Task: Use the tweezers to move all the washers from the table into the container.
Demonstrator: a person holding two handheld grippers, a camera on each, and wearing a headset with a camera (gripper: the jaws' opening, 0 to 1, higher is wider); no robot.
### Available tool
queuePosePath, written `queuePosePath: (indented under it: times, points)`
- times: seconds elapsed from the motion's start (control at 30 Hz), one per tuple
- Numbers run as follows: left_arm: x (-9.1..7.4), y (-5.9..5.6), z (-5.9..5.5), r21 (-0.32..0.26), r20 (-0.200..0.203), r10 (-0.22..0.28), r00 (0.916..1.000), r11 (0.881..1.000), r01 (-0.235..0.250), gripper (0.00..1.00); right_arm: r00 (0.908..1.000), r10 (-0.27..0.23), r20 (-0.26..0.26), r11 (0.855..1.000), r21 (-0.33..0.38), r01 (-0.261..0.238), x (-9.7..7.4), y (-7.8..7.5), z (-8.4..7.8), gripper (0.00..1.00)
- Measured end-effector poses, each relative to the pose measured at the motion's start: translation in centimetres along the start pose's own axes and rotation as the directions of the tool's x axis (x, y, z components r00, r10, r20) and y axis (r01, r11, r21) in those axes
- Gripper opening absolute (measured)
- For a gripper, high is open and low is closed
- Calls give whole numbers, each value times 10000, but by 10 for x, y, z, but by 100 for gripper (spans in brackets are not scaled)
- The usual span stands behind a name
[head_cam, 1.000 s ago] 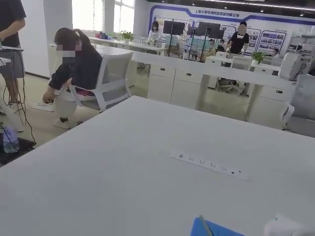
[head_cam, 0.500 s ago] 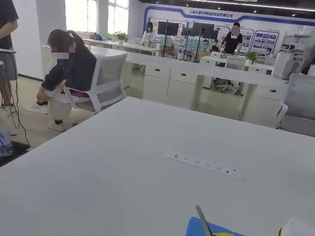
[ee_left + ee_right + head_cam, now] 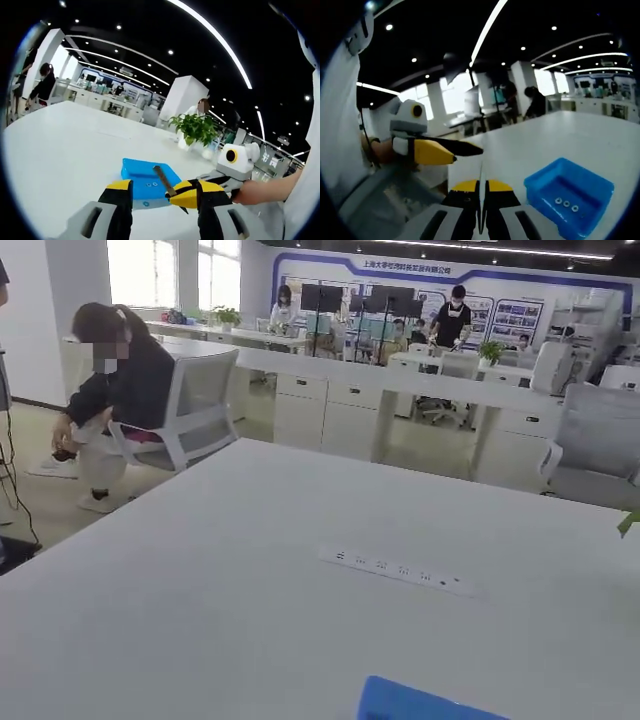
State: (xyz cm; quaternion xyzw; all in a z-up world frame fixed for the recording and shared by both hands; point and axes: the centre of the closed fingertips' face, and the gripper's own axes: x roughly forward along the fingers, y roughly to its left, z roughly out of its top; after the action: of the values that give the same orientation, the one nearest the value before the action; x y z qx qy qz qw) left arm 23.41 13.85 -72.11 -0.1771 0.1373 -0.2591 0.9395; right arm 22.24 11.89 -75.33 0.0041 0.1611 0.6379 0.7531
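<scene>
Three washers [image 3: 565, 204] inside the blue container [image 3: 540, 195], set on the white table [image 3: 250, 590] (one blue corner peeks in at the head view's bottom edge). Just left of it, right gripper [image 3: 481, 186] pinched tight on the tweezers [image 3: 481, 175]. Left gripper [image 3: 156, 189] parted, container showing between its jaws. Farther back, a power strip [image 3: 400, 570]; beyond, a potted plant [image 3: 195, 129].

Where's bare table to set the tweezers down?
Free: the wide stretch of table between the power strip and the blue container, and the whole left side. Crowded: around the container, where the right gripper holds the tweezers.
</scene>
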Motion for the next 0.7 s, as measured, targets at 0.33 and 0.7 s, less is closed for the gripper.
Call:
queuePosePath:
  times: [0.33,0.7]
  points:
    - [0,-7,-14,9,-868,-256,9959,9997,257,9,9994,294,-183,9981,-540,-304,1,20,-7,3]
    - [2,-19,-28,1059,-1698,-515,9841,9919,702,4,9909,-310,-1310,9935,-1128,162,6,15,-31,5]
